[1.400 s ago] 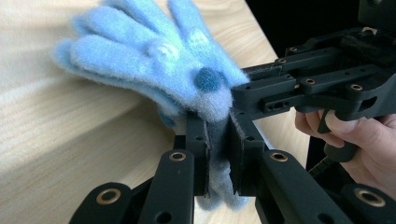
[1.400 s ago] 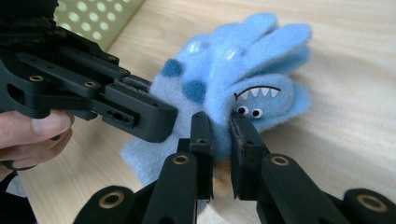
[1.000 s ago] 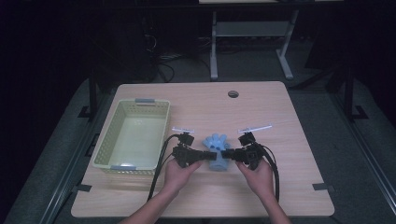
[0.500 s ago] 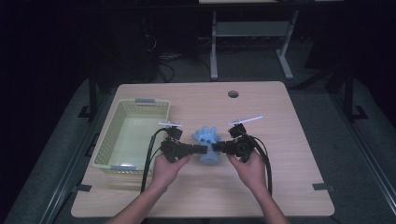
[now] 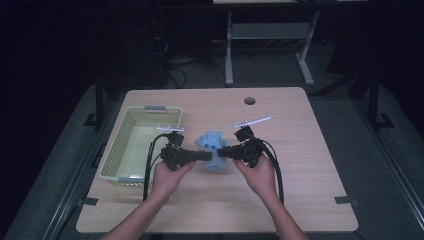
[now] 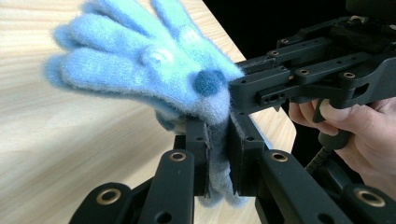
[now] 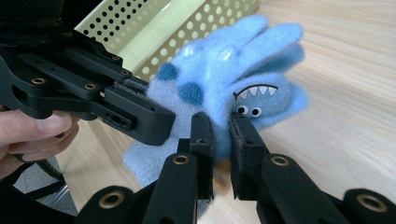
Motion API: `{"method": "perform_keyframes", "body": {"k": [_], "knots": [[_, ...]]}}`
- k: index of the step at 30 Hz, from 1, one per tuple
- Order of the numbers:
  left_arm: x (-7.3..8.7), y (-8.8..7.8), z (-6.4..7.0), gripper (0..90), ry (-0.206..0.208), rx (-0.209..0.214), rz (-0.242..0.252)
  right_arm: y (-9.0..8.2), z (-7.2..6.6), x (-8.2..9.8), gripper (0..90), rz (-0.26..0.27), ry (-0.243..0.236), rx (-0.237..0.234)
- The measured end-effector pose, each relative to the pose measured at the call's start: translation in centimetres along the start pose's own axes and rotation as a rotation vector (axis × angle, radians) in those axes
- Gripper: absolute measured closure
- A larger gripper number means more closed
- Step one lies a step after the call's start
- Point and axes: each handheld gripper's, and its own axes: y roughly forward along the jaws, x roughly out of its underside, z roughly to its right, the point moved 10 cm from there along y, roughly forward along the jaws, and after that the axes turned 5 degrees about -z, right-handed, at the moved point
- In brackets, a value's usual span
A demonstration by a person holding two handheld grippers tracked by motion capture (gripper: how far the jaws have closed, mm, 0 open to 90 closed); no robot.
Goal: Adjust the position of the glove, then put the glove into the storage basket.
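Left hand (image 5: 167, 177): coming in from the bottom of the high view, wrapping around the body of the left gripper.
Right hand (image 5: 257, 175): gripping the handle of the right gripper, on the other side of the glove.
Left gripper (image 5: 206, 156): pointing toward the table's middle, its jaws pinching a fold of the blue glove; in the left gripper view the fleece is squeezed flat between the two pads (image 6: 201, 156).
Right gripper (image 5: 224, 150): facing the left one, its jaws clamping the opposite edge of the same glove; in the right gripper view the fabric is running down into the narrow gap between them.
Blue glove (image 5: 212, 149): hanging between the two grippers over the table, just right of the basket, its fingers pointing away from the person; showing dark blue spots and a little face with eyes and teeth (image 7: 254, 100).
Basket (image 5: 137, 120): sitting on the table's left part, pale yellow-green with perforated walls.
Table (image 5: 300, 150): spreading light wood under everything, with a round hole (image 5: 249, 100) near its far edge.
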Motion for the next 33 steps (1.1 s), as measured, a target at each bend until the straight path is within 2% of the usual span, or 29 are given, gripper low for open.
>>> {"method": "perform_keyframes", "body": {"k": [11,23,25,28,29,33], "knots": [[-0.5,-1.7,-0.8,79.8,-0.021,-0.009,0.028,0.9,-1.0,-1.6,81.4,-0.007,-0.018,-0.003],[-0.5,-3.9,-1.6,79.8,-0.031,-0.018,0.056,2.1,-2.7,-3.0,81.5,-0.019,-0.068,-0.009],[-0.5,-4.3,-1.8,79.8,-0.033,-0.019,0.058,2.2,-3.0,-3.2,81.5,-0.024,-0.057,-0.013],[-0.5,-4.8,-2.1,79.8,-0.024,-0.025,0.061,2.6,-3.3,-3.6,81.5,-0.024,-0.066,-0.017],[-0.5,-5.1,-2.2,79.8,-0.032,-0.029,0.064,2.7,-3.4,-3.8,81.5,-0.022,-0.075,-0.016],[-0.5,-5.6,-2.6,79.9,-0.021,-0.04,0.063,3.3,-3.9,-4.2,81.5,-0.017,-0.059,-0.027]]}}
